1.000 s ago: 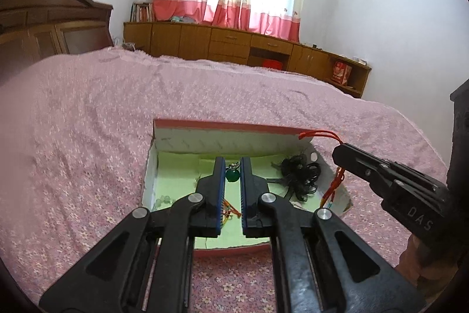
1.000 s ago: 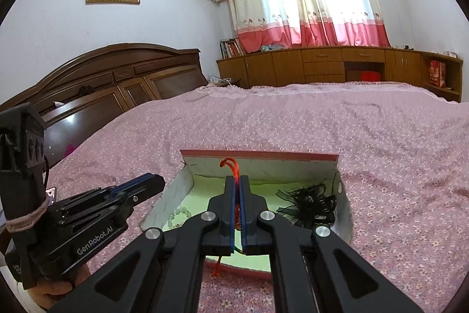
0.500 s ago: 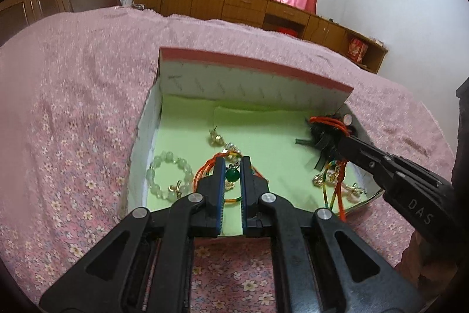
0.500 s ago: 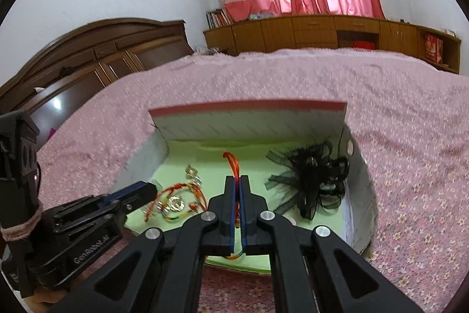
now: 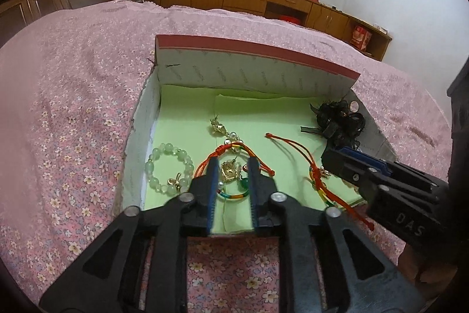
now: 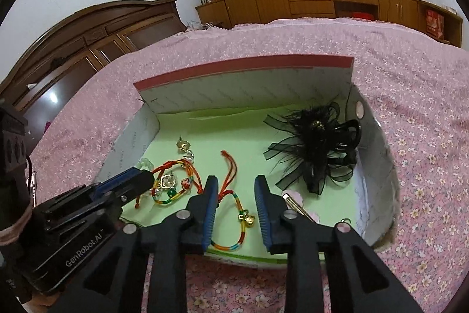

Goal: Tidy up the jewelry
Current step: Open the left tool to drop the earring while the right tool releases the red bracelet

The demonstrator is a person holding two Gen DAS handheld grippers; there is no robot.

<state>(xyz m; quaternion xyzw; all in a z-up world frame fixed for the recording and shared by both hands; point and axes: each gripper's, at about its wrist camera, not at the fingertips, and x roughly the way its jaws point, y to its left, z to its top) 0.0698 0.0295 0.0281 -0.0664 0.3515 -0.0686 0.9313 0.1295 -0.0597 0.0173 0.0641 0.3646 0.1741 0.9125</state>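
An open box point(image 5: 249, 72) with pale green lining sits on the bed. My left gripper point(image 5: 233, 166) hangs low over its front left, jaws opening. A multicolour cord bracelet point(image 5: 231, 150) with a green bead and a gold charm lies loose between its fingers. My right gripper point(image 6: 236, 184) is over the box's front middle, jaws also opening. A red cord bracelet with a gold bell point(image 6: 234, 225) lies on the lining between them. Neither pair of pads presses on anything. In the right wrist view the left gripper point(image 6: 143, 178) is at the left.
A pale green bead bracelet point(image 5: 168, 169) lies at the box's left, a gold pearl earring point(image 5: 218, 126) behind it, a black feathered hair clip point(image 6: 319, 148) at the right. A pink flower pin point(image 6: 296, 201) lies by my right finger. Pink floral bedspread point(image 5: 73, 122) surrounds the box.
Both grippers came down into the box, each shut on a cord bracelet. Their jaws have since parted and the bracelets now lie on the green lining.
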